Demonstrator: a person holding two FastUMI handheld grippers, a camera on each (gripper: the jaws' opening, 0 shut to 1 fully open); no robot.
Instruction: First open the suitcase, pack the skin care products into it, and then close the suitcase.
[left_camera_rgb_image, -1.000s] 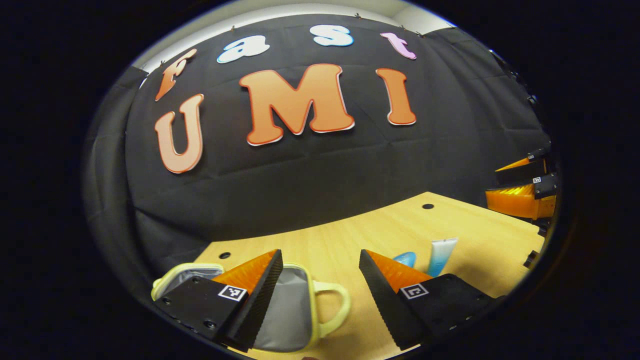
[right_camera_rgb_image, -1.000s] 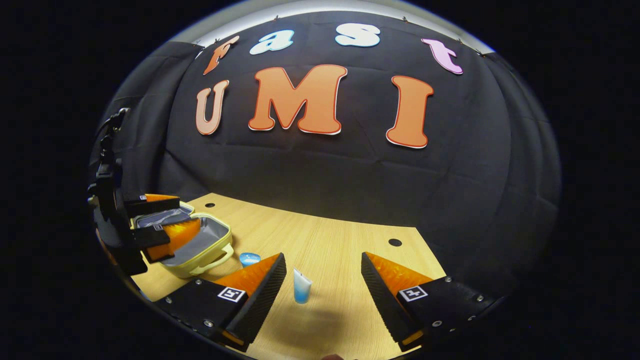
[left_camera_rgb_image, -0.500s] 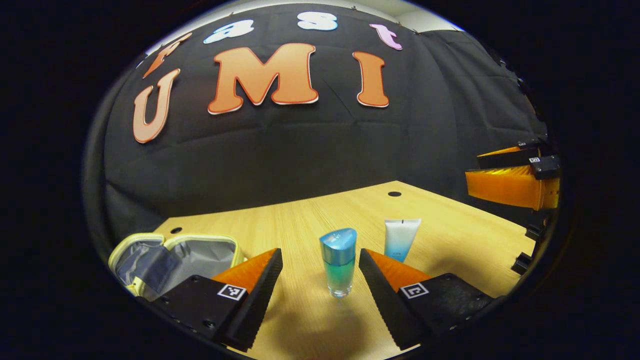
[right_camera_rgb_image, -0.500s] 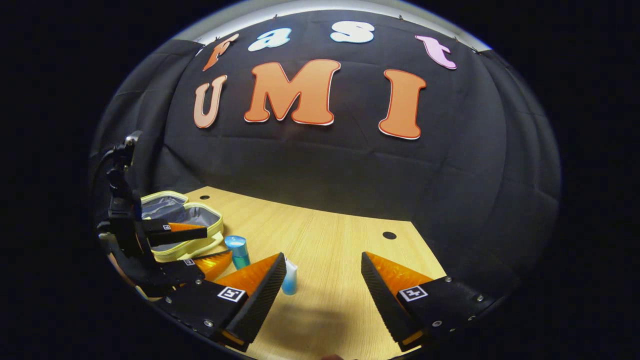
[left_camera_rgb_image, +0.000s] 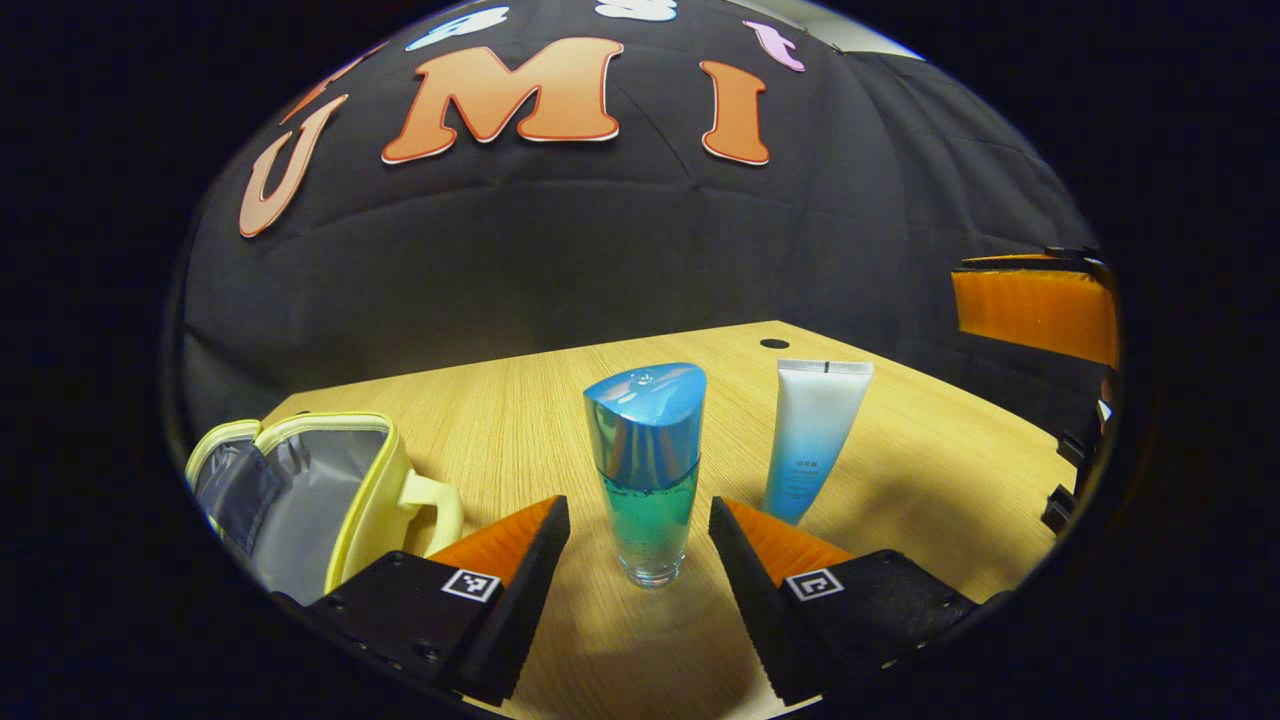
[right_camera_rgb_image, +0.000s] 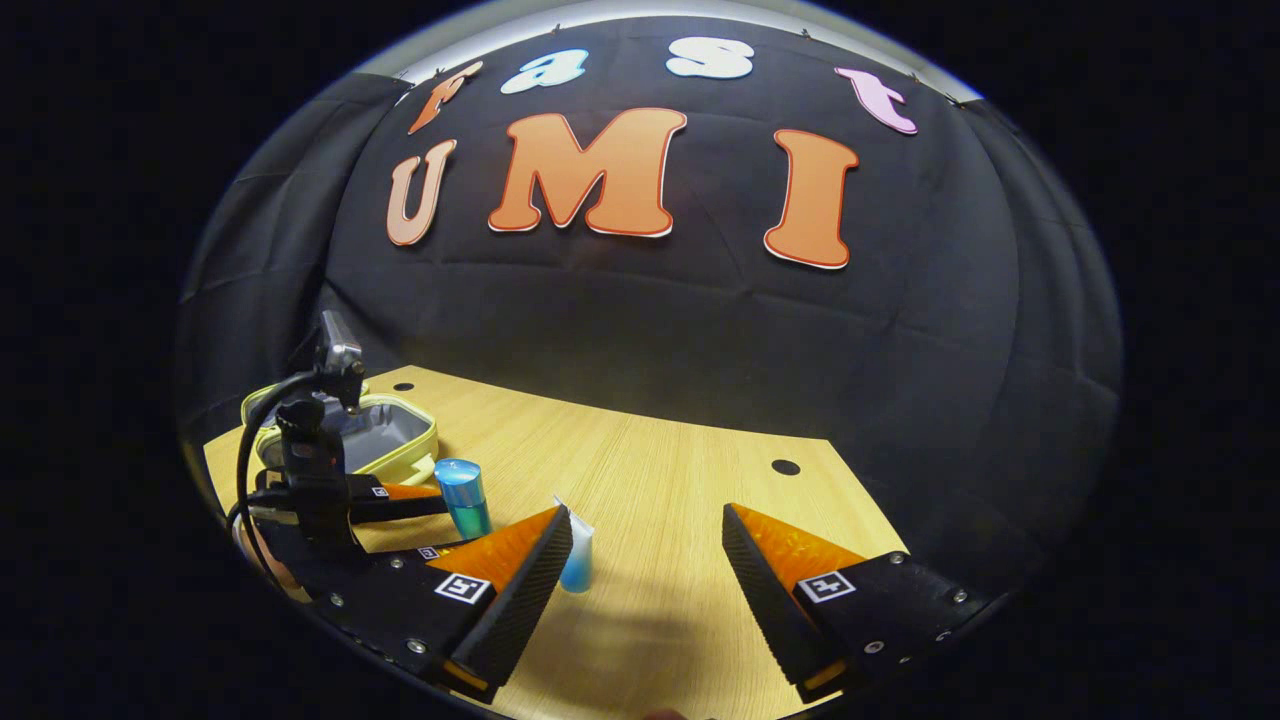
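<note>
Left tongs (left_camera_rgb_image: 638, 512) are spread wide with the bottle (left_camera_rgb_image: 647, 470) standing right between them, not touching. Right tongs (right_camera_rgb_image: 648, 522) gape too, tube (right_camera_rgb_image: 577, 556) by their left finger.

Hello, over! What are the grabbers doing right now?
Left gripper open, jaws either side of bottle. Right gripper open, empty. Suitcase open. Tube standing.

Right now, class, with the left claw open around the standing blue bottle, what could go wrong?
1. The bottle is tall, upright and apart from both fingers; an uneven close of the left claw may tip it.
2. The tube stands close beside it; a toppling bottle could knock it over.
</note>
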